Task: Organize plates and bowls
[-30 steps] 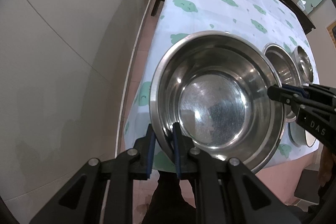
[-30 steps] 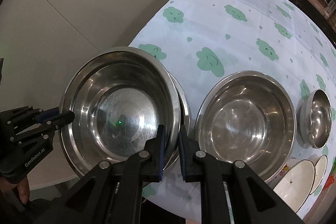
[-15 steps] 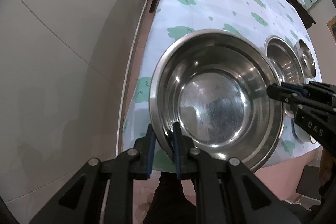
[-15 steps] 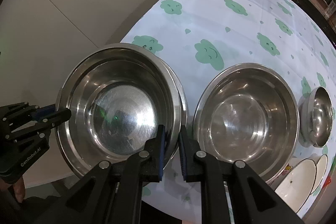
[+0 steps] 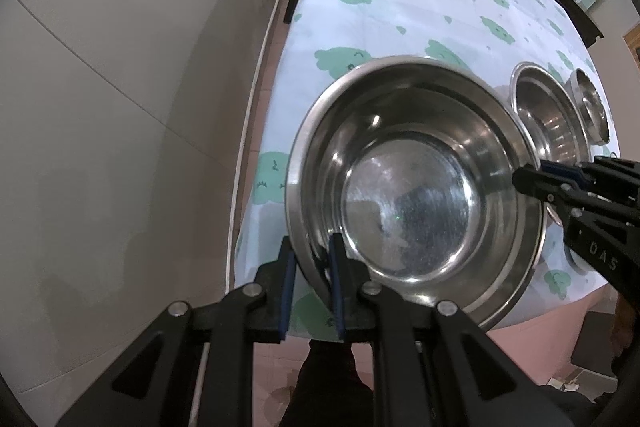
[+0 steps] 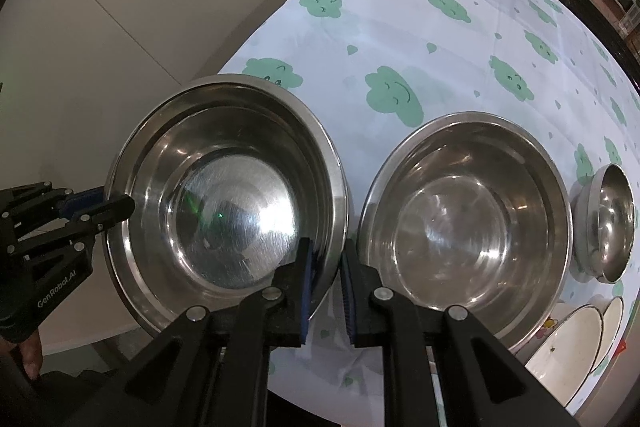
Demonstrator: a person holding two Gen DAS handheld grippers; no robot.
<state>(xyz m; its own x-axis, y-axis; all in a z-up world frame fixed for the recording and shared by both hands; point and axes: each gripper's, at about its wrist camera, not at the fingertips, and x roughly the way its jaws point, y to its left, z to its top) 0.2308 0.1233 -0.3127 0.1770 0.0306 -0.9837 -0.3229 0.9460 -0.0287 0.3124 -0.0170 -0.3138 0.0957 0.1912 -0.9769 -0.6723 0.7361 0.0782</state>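
Note:
A large steel bowl [image 5: 404, 211] is held level at the near corner of the table by both grippers. My left gripper [image 5: 311, 255] is shut on its near rim, one finger inside and one outside. My right gripper [image 6: 326, 251] is shut on the opposite rim; it shows in the left wrist view as the right gripper [image 5: 528, 179], and the left gripper [image 6: 116, 207] shows in the right wrist view. A second rim [image 6: 120, 267] peeks out just under the held bowl, like another bowl below it. Whether they touch I cannot tell.
On the white tablecloth with green clouds [image 6: 400, 27], a medium steel bowl [image 6: 464, 223] stands right of the held bowl, then a small steel bowl [image 6: 612, 223]. White plates [image 6: 568, 339] lie at the near right edge. A wall is close on the left.
The held bowl has shifted slightly, so the rim beneath it, which stuck out on its right a second ago, is nearly covered. Both grips are unchanged.

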